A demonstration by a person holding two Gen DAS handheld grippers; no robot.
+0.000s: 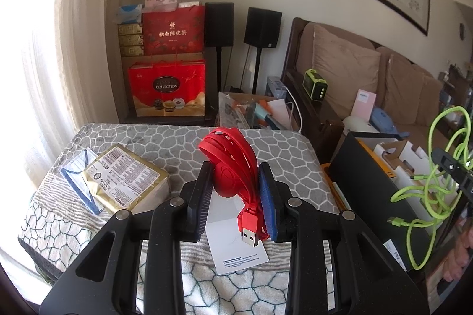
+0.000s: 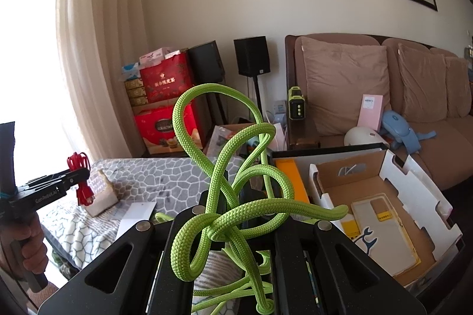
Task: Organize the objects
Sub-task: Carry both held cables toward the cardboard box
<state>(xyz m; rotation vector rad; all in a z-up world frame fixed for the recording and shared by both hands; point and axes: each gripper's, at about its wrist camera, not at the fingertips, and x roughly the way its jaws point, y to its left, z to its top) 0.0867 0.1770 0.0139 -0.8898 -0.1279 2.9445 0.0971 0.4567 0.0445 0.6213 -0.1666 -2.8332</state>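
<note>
At the lower centre of the left wrist view, a coiled red USB cable (image 1: 233, 167) is clamped between the pads of the left gripper (image 1: 236, 191), above the patterned blanket (image 1: 147, 137). A tangled green braided cable (image 2: 236, 196) is pinched in the closed right gripper (image 2: 236, 214), left of the open cardboard box (image 2: 414, 182).

Each fisheye rides close behind its own tool, angled slightly downward; both face the grey stone-patterned blanketed worktop (image 1: 165, 143), red gift boxes (image 2: 165, 126) and brown sofa (image 2: 384, 84).
</note>
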